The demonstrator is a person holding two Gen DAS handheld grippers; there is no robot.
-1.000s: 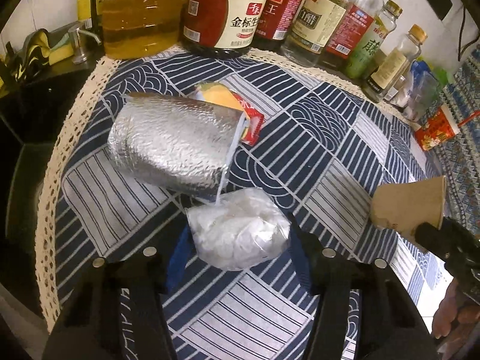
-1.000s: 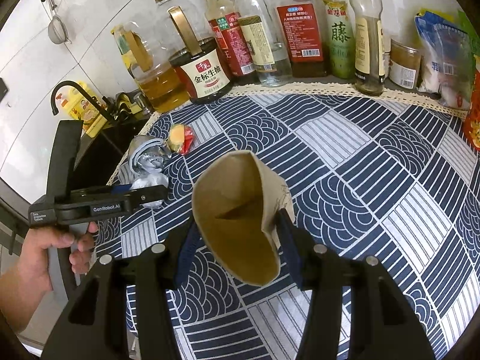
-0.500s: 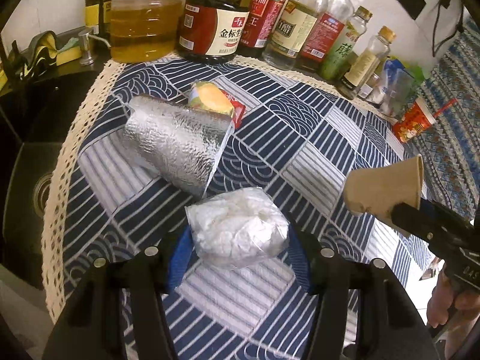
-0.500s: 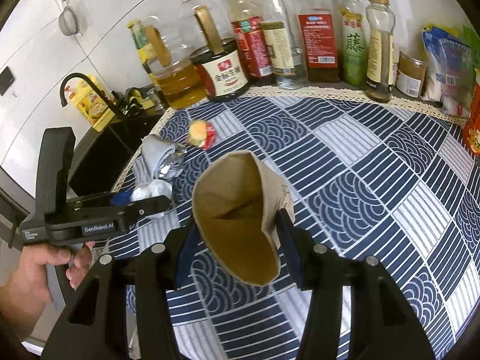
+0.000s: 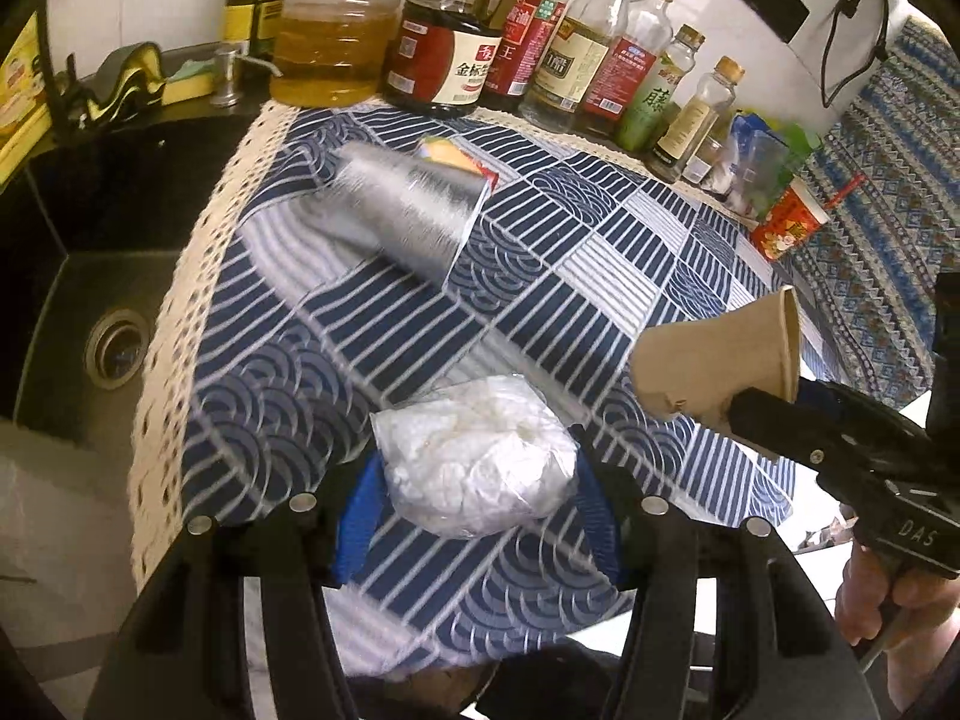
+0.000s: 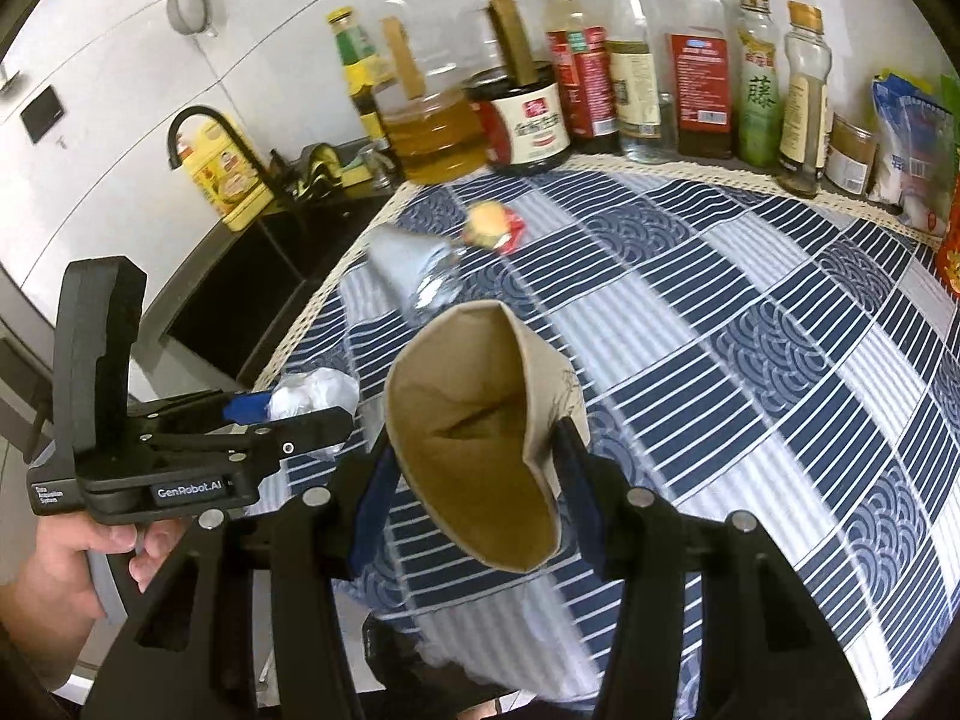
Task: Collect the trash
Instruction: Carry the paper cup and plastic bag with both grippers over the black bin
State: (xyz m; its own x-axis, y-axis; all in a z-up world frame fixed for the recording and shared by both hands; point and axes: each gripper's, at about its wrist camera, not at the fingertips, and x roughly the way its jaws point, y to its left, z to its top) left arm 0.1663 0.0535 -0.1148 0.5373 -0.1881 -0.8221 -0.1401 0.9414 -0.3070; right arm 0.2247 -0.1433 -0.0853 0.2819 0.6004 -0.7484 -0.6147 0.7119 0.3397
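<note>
My left gripper (image 5: pixel 477 498) is shut on a crumpled clear plastic bag of white stuff (image 5: pixel 474 456), held above the near edge of the blue patterned tablecloth (image 5: pixel 570 276). My right gripper (image 6: pixel 474 480) is shut on a squashed brown paper cup (image 6: pixel 480 438), its mouth facing the camera. In the left wrist view the paper cup (image 5: pixel 714 360) and right gripper (image 5: pixel 762 414) hang at the right. In the right wrist view the plastic bag (image 6: pixel 315 393) and left gripper (image 6: pixel 288 414) are at the left. A silver foil pouch (image 5: pixel 408 210) and a red-yellow wrapper (image 5: pixel 456 159) lie on the cloth farther back.
A row of oil and sauce bottles (image 5: pixel 456 54) lines the far edge of the table. A black sink (image 5: pixel 90 300) with a faucet (image 6: pixel 204 126) is to the left. A red cup (image 5: pixel 786 222) and packets (image 6: pixel 912 138) stand at the right. A person's hand (image 6: pixel 72 552) grips the left handle.
Both grippers have drawn back toward the near table edge and risen a little, each keeping its load. The foil pouch and wrapper now look farther away.
</note>
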